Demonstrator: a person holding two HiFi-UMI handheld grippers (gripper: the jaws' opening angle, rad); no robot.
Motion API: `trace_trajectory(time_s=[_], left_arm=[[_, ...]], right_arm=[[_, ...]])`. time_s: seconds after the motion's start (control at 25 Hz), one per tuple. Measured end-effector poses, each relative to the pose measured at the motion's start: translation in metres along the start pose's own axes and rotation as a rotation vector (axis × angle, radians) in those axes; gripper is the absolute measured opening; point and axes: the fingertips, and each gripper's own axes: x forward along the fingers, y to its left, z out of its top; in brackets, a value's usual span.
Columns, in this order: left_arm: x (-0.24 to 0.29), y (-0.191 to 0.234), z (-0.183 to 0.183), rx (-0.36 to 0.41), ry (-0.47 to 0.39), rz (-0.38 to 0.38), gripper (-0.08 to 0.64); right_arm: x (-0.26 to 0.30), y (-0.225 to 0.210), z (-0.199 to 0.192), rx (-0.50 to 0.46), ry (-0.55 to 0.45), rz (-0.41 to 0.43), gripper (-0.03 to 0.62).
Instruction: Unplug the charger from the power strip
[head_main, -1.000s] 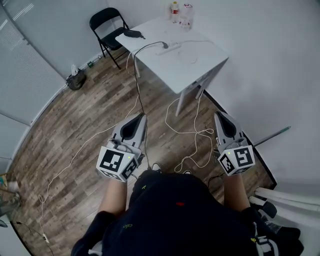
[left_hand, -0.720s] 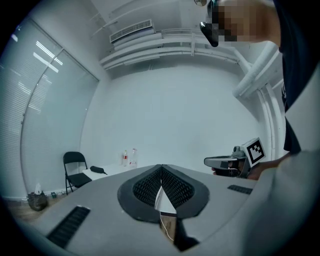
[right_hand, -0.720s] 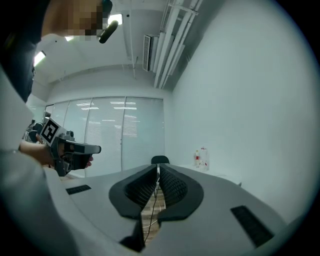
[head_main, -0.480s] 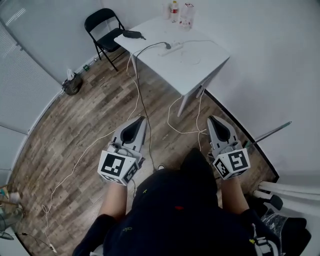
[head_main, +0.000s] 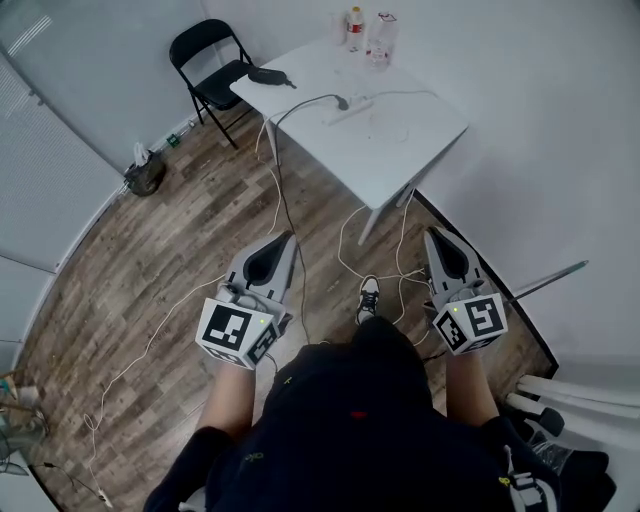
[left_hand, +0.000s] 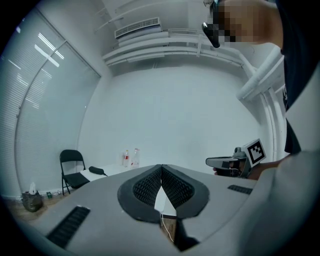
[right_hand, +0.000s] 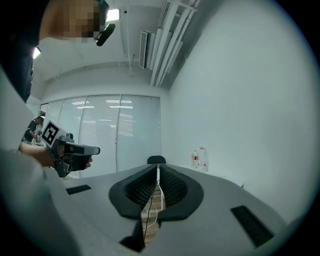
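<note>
A white power strip (head_main: 352, 106) lies on the white table (head_main: 400, 150) ahead of me. A black charger plug (head_main: 341, 101) sits in its left end, and a black cable runs from it off the table's edge to the floor. Both grippers are held level over the wooden floor, well short of the table. My left gripper (head_main: 288, 236) is shut with nothing in it, pads meeting at the tip (left_hand: 161, 165). My right gripper (head_main: 433, 233) is likewise shut and empty (right_hand: 157, 165).
Two bottles (head_main: 366, 28) and a black object (head_main: 268, 75) stand on the table's far side. A black folding chair (head_main: 212, 55) is beside it. White and black cables (head_main: 390, 262) trail over the floor. A bag (head_main: 145, 170) sits by the glass wall; a metal rod (head_main: 545, 281) lies at the right.
Both grippers have moved forward together toward the table, which sits slightly nearer in view. A shoe has stepped into view between them. Both stay shut.
</note>
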Motion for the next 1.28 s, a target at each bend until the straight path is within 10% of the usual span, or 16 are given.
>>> trace_trajectory(time_s=[1.28], left_arm=[[0.313,0.112,-0.008,-0.101,0.118,0.168,0.02]], right_arm=[[0.276,-0.239,-0.033,0.103,0.097,0.211,0.031]])
